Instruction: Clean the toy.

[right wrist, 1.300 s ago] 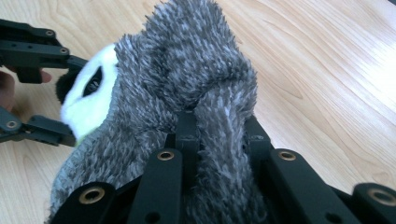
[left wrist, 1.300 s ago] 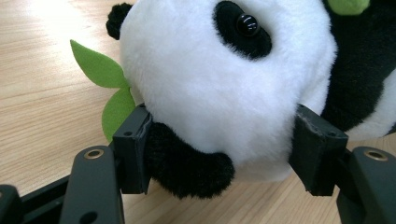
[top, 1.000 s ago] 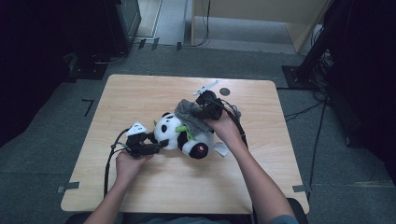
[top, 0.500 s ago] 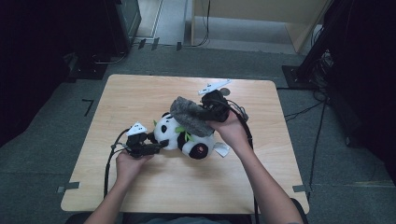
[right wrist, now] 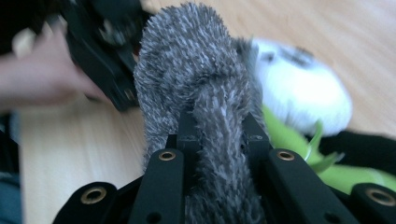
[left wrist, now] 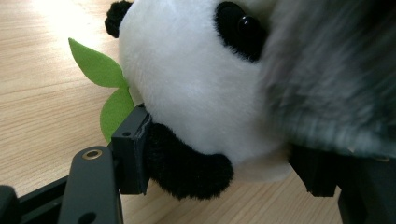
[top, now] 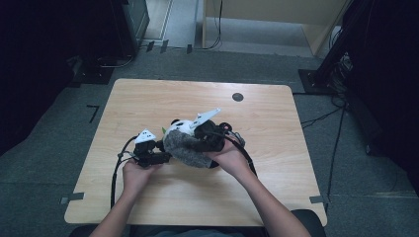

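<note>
Wooden table [top: 276,168], dark room. Left gripper [left wrist: 224,158] clamps panda [left wrist: 196,84] limb to steady it; right gripper [right wrist: 217,140], pinched tight on grey fur cloth [right wrist: 187,60], drapes it over panda.

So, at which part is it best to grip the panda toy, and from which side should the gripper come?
Probably the black arm of the panda toy, coming level from the person's left: it is a narrow, soft limb that sticks out near the table, unlike the wide round head. The left gripper already has its jaws on either side of it.
</note>
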`<action>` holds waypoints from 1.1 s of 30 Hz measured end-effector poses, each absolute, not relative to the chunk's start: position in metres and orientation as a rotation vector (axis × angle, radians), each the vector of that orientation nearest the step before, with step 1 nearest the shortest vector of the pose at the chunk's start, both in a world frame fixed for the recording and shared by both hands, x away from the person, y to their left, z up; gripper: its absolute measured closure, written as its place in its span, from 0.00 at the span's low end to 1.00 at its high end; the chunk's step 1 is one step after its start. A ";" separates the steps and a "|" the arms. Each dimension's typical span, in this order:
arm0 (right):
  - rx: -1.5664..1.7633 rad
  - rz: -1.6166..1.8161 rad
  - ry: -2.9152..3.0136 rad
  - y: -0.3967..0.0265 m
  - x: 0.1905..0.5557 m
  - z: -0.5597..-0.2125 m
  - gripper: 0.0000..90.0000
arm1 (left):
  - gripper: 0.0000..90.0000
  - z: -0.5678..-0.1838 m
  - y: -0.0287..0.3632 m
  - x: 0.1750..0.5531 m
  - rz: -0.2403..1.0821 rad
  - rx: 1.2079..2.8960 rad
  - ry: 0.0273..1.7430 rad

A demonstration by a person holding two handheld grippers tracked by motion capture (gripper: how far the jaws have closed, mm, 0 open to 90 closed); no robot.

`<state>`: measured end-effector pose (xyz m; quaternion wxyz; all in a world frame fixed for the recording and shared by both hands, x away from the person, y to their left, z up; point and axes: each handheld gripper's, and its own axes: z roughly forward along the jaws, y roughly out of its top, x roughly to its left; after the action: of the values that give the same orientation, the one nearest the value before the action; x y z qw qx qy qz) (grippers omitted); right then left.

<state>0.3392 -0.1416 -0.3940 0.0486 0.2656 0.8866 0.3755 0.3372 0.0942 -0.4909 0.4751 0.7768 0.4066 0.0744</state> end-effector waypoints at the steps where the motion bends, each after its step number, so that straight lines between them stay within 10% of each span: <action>1: 0.804 1.121 2.707 -0.141 0.338 -0.399 0.84 | 0.36 -0.491 0.094 0.337 0.184 1.904 0.993; 33: 0.924 1.217 2.598 -0.216 0.330 -0.411 0.83 | 0.38 -0.492 0.096 0.338 0.175 1.921 0.960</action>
<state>0.3304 -0.2160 -0.4107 0.0640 0.3059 0.8602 0.4030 0.3377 0.0961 -0.4919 0.4735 0.7853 0.3925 0.0715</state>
